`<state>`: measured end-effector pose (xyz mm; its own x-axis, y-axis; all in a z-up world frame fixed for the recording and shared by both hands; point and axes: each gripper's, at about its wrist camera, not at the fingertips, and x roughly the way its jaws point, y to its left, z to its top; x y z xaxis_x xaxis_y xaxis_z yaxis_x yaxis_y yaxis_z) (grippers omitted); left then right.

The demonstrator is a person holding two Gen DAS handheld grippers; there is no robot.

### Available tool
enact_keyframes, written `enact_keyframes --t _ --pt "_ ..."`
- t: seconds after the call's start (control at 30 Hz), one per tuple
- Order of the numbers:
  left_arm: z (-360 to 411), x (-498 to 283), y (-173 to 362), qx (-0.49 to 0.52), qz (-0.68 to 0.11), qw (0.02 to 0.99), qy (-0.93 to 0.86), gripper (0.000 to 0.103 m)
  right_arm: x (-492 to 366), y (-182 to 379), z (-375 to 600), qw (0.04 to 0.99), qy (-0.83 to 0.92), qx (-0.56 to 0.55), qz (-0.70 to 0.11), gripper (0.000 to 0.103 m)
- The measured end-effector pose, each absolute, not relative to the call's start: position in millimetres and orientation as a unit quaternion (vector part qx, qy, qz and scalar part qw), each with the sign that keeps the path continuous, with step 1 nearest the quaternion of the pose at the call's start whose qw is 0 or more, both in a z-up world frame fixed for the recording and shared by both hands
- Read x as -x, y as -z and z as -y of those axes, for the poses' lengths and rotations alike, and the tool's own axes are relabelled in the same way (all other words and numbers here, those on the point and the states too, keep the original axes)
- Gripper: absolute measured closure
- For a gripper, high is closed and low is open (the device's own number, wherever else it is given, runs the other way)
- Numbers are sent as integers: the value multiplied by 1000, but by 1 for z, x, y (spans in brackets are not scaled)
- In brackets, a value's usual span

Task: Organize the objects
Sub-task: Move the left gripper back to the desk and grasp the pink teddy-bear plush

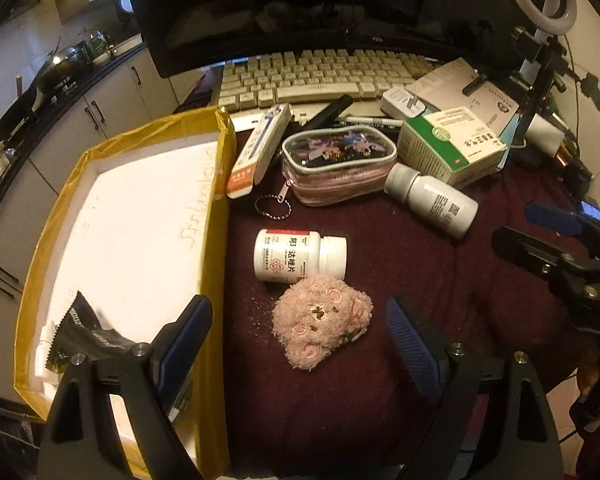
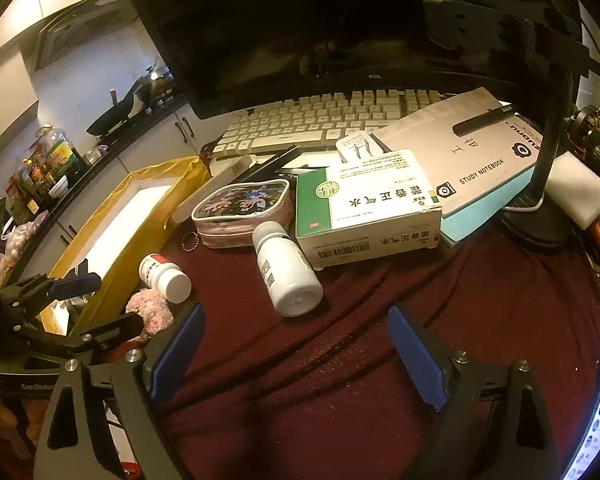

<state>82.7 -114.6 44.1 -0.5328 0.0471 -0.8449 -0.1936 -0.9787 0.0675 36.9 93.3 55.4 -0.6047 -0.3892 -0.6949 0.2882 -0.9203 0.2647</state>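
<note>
I see my left claw (image 1: 300,344) spread wide around the pink plush toy (image 1: 322,320), right claw (image 2: 296,356) apart, white bottle (image 2: 286,270) just ahead.

"TCL" on monitor bezel (image 2: 374,76), "STUDY NOTEBOOK" on grey notebook cover (image 2: 482,174)

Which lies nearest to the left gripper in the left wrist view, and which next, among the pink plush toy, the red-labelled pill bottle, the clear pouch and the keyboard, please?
1. Pink plush toy, between the open fingers.
2. Red-labelled pill bottle, just beyond.
3. Clear pouch, mid-table.
4. Keyboard, at the back.
</note>
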Motion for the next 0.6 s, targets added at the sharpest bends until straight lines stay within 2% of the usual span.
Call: enact_keyframes --t 0.2,0.27,0.33,0.43,0.6 --pt "110 -80 -37 485 -76 75 -868 16 -37 -55 -92 191 893 -402 59 8" --pt "108 -79 -33 490 -76 80 -864 29 -37 -55 -92 190 893 -403 59 8" --pt "105 -76 -25 507 -72 93 -854 51 -36 -55 -92 190 893 -404 59 8" --pt "100 -77 -21 508 -81 98 -852 52 -35 -54 -91 190 892 -406 56 8" --pt "104 -80 -24 512 -51 126 -848 55 -31 -56 -86 194 891 -407 43 8"
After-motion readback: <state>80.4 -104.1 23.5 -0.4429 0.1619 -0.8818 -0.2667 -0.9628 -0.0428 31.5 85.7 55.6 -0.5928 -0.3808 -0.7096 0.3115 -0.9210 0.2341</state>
